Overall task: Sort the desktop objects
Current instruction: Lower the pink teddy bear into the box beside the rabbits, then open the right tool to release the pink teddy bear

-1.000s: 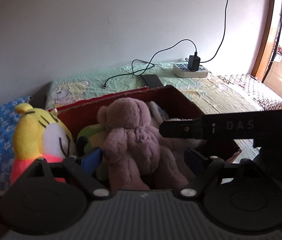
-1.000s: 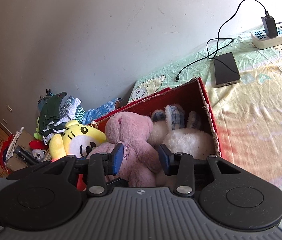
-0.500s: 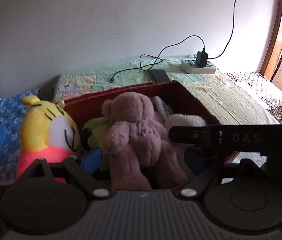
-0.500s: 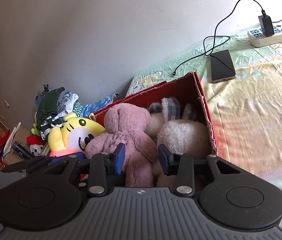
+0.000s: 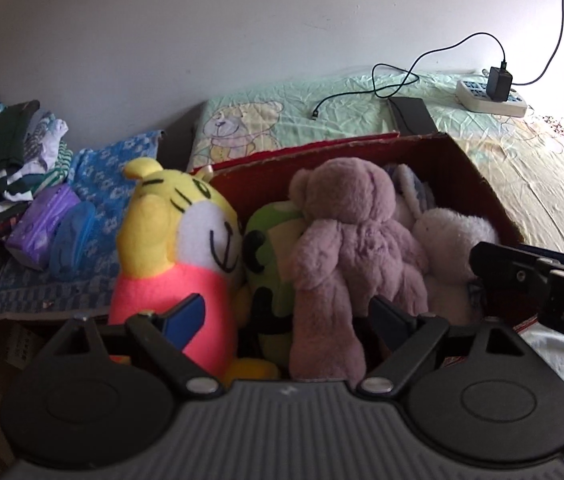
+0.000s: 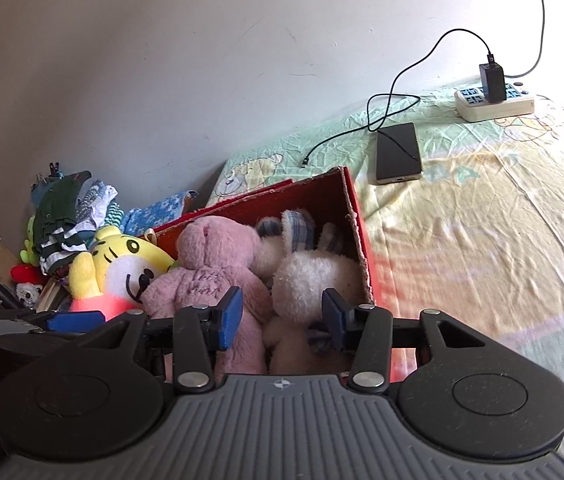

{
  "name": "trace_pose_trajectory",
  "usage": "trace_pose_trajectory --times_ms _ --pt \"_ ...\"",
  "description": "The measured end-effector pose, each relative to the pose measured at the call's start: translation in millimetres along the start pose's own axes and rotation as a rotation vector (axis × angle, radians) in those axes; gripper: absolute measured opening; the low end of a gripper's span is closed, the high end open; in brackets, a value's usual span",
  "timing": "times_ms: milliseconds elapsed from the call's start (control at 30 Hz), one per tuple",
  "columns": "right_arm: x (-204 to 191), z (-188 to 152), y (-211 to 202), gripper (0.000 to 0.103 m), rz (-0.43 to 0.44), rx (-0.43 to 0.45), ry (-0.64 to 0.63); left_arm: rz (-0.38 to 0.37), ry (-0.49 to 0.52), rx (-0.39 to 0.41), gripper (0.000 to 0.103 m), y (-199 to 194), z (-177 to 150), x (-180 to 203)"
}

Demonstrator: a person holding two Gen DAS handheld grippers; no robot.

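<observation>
The left wrist view shows more than it did a second ago: the camera has pulled back and risen, so the pile of folded clothes (image 5: 9, 160) at the far left and the purple packet (image 5: 39, 228) beside it are now visible. Next comes the yellow tiger plush toy with a pink body (image 5: 177, 248), then the green plush toy (image 5: 269, 264), the mauve plush bear (image 5: 346, 248) and the white fluffy plush toy (image 5: 454, 240), all packed upright in the red cardboard box (image 5: 478, 184). The left gripper (image 5: 290, 316) has its jaws spread wide and holds nothing. The right gripper (image 6: 277, 312), in its own view, is half open and also empty, just in front of the bear and the white toy. The bear has sunk lower into the box since then. Probably the toys are already sorted, and both grippers are withdrawing. On the bed sheet at the right lie a black phone (image 6: 398, 152) and a white power strip (image 6: 494, 100).
</observation>
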State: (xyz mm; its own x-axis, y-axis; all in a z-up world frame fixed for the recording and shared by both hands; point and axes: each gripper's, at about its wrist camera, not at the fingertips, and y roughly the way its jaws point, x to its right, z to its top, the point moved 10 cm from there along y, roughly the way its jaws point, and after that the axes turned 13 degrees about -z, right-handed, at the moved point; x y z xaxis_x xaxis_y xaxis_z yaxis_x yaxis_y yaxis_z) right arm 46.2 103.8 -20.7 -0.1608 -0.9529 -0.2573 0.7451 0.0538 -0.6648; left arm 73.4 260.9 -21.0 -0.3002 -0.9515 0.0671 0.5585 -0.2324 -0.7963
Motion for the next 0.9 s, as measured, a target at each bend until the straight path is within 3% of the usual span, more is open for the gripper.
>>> trace_pose_trajectory --times_ms 167,300,400,767,900 --pt "2.7 -7.7 3.6 0.049 -0.095 -0.022 -0.026 0.04 -0.007 -0.022 0.089 -0.7 -7.4 5.1" --pt "-1.5 -7.9 -1.3 0.063 -0.146 0.006 -0.061 0.058 0.005 -0.033 0.089 -2.2 -11.5 7.2" --pt "-4.5 -8.3 -4.1 0.065 -0.174 0.019 -0.079 0.055 -0.003 -0.036 0.089 -3.6 -13.5 5.2" --pt "-5.5 -14.3 -3.7 0.066 -0.198 -0.016 -0.074 0.032 -0.011 -0.031 0.089 -6.9 -19.8 4.7" --pt "-5.4 -16.3 -3.7 0.066 -0.196 -0.015 -0.055 0.017 -0.021 -0.01 0.097 -8.9 -20.5 3.2"
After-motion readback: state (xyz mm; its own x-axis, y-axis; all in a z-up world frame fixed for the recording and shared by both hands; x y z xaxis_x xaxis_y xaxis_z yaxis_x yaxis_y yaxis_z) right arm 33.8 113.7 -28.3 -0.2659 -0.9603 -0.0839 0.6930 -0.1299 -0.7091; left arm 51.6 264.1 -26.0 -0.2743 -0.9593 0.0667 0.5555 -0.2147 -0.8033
